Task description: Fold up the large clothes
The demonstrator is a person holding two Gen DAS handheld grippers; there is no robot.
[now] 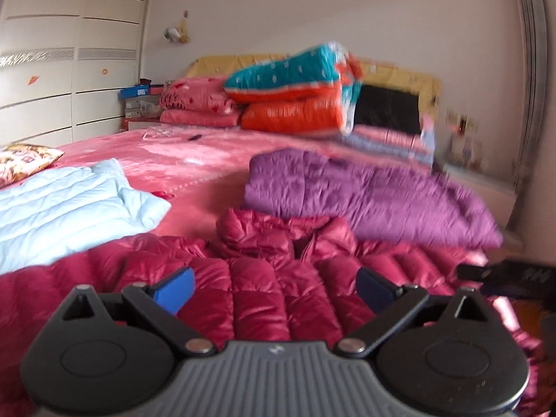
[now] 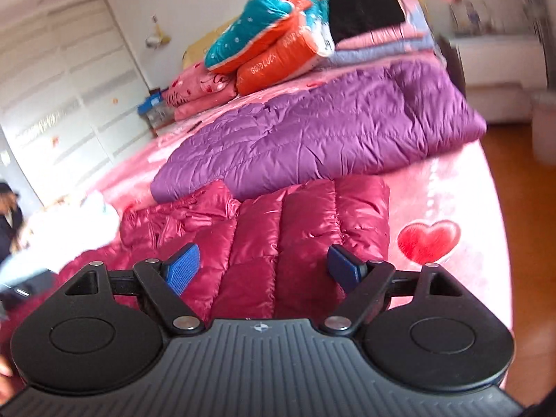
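On the pink plush bed, nearest to you, lies the crimson quilted down jacket, spread flat with its hood and collar bunched at the far side. Just beyond that jacket rests a purple quilted down coat, its near edge touching or overlapping the crimson one; to the jacket's left lies a pale blue quilted garment, and well beyond it stacked quilts sit against the headboard.

Your left gripper hovers over the jacket's middle, fingers spread wide with nothing between them. Your right gripper hovers over what looks like a folded sleeve or side panel, its fingers likewise released and empty.

Expect the jacket to be light, puffy and very soft: it will sag wherever you do not support it, and trapped air will make folds spring back. The shiny shell looks slippery, so a shallow pinch on a puffed panel may slide off. You would probably do better to take a seam, the hem or a cuff edge, where the fabric is thin, gripping with both hands well apart.
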